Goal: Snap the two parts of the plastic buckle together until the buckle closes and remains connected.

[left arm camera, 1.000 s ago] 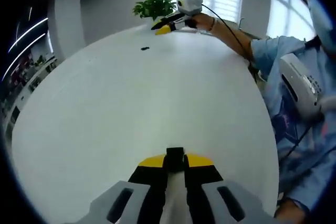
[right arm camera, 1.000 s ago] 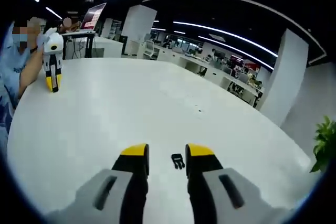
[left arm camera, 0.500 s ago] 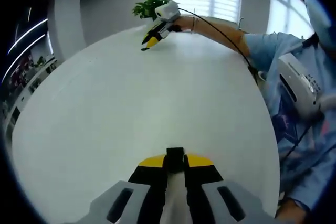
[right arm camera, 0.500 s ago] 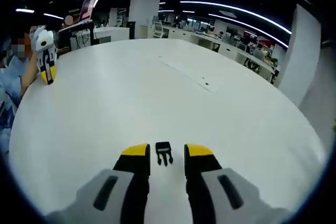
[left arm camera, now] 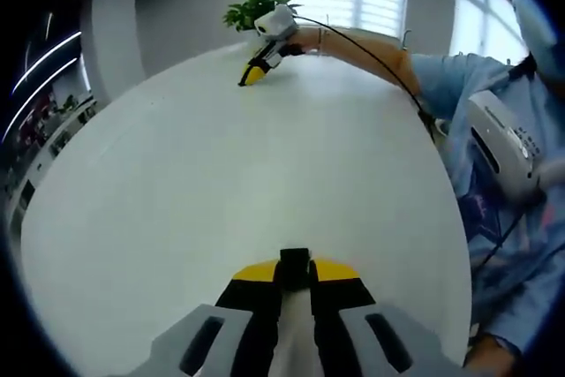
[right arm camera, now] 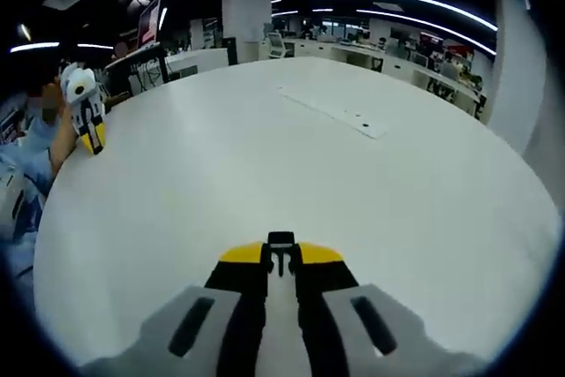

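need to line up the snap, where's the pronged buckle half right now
In the right gripper view, the pronged buckle half sits pinched between the right tool's yellow tips, low and central, over the white table.
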{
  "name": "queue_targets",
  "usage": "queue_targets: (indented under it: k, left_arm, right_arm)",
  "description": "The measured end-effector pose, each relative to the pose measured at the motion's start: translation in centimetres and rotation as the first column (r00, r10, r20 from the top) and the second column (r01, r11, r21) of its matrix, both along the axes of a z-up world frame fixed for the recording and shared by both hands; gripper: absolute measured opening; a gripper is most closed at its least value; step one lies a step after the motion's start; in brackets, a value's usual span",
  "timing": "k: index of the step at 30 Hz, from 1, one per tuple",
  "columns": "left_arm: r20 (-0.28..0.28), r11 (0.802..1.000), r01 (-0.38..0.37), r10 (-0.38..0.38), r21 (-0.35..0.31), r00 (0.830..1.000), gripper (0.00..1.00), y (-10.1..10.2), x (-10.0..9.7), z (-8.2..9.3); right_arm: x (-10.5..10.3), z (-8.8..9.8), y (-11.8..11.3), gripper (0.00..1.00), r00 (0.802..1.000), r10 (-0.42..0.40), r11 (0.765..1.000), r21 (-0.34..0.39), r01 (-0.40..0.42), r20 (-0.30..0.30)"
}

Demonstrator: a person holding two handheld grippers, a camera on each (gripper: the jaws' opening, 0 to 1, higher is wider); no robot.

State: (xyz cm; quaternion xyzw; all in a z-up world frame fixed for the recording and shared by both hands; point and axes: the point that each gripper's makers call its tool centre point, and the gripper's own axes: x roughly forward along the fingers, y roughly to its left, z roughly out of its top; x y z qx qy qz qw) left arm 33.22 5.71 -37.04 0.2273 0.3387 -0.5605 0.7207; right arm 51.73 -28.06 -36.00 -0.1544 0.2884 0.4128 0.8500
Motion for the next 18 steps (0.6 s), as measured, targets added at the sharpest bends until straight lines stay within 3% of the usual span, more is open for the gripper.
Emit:
queue_targets:
  k: [12,18]
  left_arm:
    - [0.002,1.0,0.0,0.0,0.001,1.0,0.12,-0.4,-0.1,0.2]
    - [0.004,1.0,0.0,0.0,0.003,1.0,0.12,-0.5,0.0,0.3]
  right_arm:
    - [-0.1,0.0,-0.3,0.12,1.0,-0.005,1.0,-0.017,0.005,-0.013]
    - [-1.3,-0.1,0.5,0.12,0.999,0.033,0.999,-0.035,-0.034,-0.033]
